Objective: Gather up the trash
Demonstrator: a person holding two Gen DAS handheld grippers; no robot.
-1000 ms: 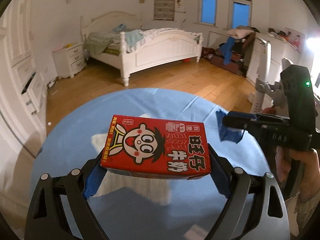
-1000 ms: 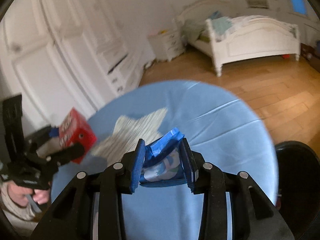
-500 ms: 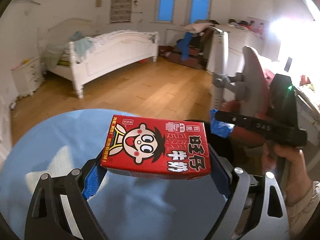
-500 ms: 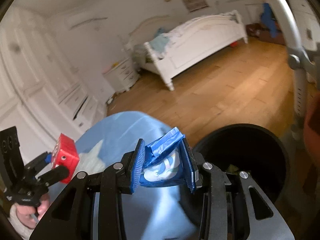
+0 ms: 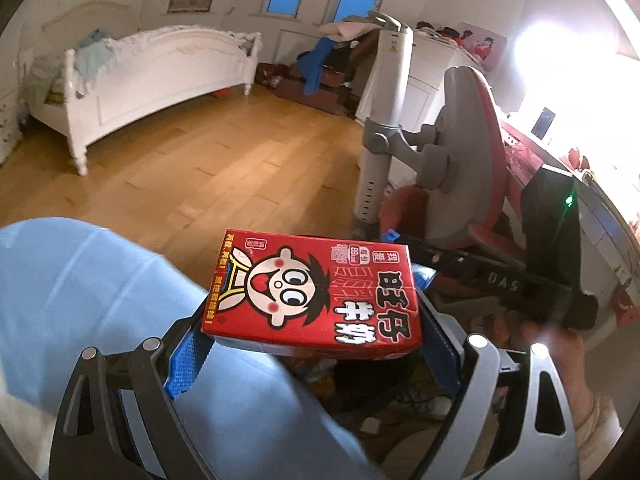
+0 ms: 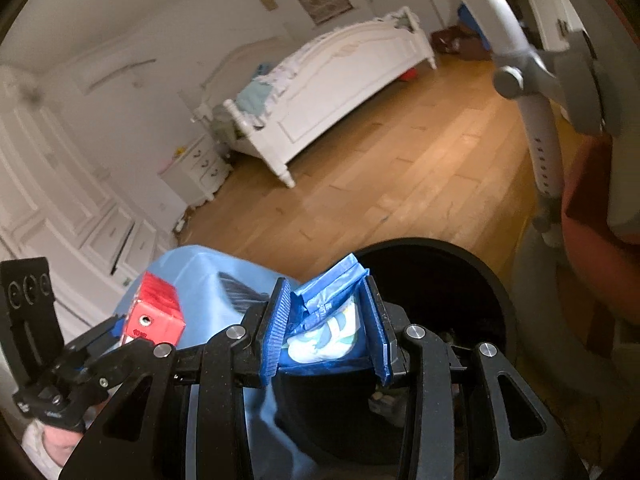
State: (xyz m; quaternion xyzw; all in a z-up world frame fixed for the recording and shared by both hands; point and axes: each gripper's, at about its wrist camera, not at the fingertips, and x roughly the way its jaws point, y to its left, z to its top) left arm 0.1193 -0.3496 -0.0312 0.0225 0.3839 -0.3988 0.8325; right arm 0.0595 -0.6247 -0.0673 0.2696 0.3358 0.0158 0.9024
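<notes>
both jaws grip trash: red carton (image 5: 316, 294), blue wrapper (image 6: 330, 312).

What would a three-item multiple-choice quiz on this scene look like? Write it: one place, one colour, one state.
1. Where is the black bin?
A. on the bed
B. beneath the right gripper
C. on the blue table

2. What colour is the milk carton?
A. red
B. green
C. white

3. How is the left gripper?
A. open, empty
B. out of view
C. shut on the carton

Answers: 1 B, the bin's rim curves around and below the blue wrapper the gripper holds. 2 A, its printed face is red. 3 C, both pads press the carton's ends.
</notes>
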